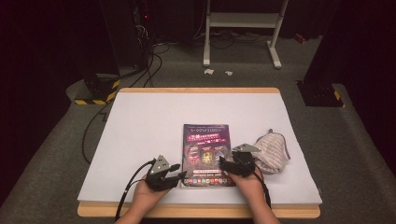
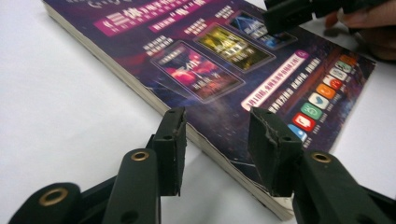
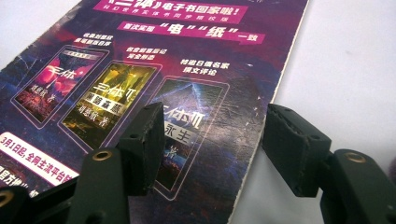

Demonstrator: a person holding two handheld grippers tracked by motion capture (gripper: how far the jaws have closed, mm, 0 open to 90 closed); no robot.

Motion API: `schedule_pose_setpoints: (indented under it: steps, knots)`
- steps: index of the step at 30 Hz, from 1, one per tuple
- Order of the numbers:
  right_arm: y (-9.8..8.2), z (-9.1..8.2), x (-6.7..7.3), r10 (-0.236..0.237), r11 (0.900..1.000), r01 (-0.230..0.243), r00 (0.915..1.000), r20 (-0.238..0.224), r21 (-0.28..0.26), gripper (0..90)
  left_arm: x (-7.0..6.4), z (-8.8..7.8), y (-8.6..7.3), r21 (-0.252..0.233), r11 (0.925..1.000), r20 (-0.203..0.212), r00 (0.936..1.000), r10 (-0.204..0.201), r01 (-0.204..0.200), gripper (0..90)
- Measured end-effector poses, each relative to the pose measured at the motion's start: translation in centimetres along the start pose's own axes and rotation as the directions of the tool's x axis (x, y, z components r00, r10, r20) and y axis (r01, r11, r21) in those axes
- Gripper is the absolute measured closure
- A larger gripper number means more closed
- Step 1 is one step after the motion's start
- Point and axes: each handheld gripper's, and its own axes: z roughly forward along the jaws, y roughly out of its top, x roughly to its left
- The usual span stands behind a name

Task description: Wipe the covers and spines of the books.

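Lying flat near the table's (image 1: 140, 121) six o'clock edge, the book (image 1: 207, 154) is bracketed by both claws, likely to steady or lift it. The left gripper (image 2: 217, 140) straddles its corner, jaws apart, gripping nothing; the right gripper (image 3: 212, 144) spans the opposite edge, likewise apart. At three o'clock lies a striped pouch (image 1: 273, 151); its contents are hidden.

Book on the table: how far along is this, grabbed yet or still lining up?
Done: the book lies flat and closed on the white table, with a hand-held gripper at each near corner. In hand: the left hand-held gripper straddles the book's left edge, the right hand-held gripper its right edge; both stand open, nothing clamped. Left: grasping and moving or opening it. The striped cloth pouch sits untouched alongside.
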Motion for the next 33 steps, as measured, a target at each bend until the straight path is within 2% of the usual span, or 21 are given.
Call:
schedule_pose_setpoints:
  steps: [3,7,10,15,20,24,25,28,30,33]
  knots:
    - [0.0,0.0,0.2,-0.001,1.000,0.001,1.0000,0.003,0.000,39.2,0.6,-0.3,0.0,-0.022,0.9995,-0.017,0.9996,-0.023,0.022,56.3]
    - [0.1,0.2,0.7,-0.008,1.000,0.008,1.0000,-0.004,0.003,39.6,1.1,-0.5,-0.1,-0.023,0.9991,-0.025,0.9991,-0.036,0.035,56.2]
    - [0.4,0.7,1.7,-0.028,1.000,0.028,0.9995,-0.011,0.004,39.5,1.5,-0.5,-0.3,-0.019,0.9988,-0.046,0.9979,-0.046,0.046,55.9]
    - [0.5,1.1,2.9,-0.054,0.999,0.054,0.9980,-0.034,0.004,39.5,2.0,-0.6,-0.4,-0.023,0.9975,-0.058,0.9960,-0.068,0.067,55.5]
    - [0.4,1.1,3.4,-0.066,0.998,0.066,0.9970,-0.041,0.005,39.6,2.0,-0.6,-0.5,-0.017,0.9976,-0.060,0.9959,-0.068,0.067,55.3]
    - [0.5,1.1,3.4,-0.080,0.997,0.080,0.9959,-0.041,0.004,41.7,2.1,-0.7,-0.4,-0.031,0.9975,-0.070,0.9954,-0.066,0.064,54.3]
    - [0.6,0.8,3.4,-0.097,0.995,0.096,0.9948,-0.033,-0.023,42.0,2.2,-1.1,-0.4,-0.051,0.9970,-0.078,0.9950,-0.063,0.059,53.7]
    - [0.9,0.2,3.4,-0.121,0.992,0.120,0.9925,-0.016,-0.048,41.7,2.3,-1.3,-0.3,-0.069,0.9962,-0.089,0.9943,-0.059,0.053,51.0]
    - [1.2,-0.3,3.5,-0.138,0.988,0.137,0.9904,-0.007,-0.071,41.7,2.6,-1.9,-0.2,-0.095,0.9950,-0.118,0.9920,-0.043,0.032,48.7]
    - [1.5,-1.1,3.3,-0.155,0.983,0.154,0.9879,0.002,-0.100,42.3,3.1,-2.3,-0.2,-0.108,0.9931,-0.124,0.9906,-0.059,0.045,45.1]
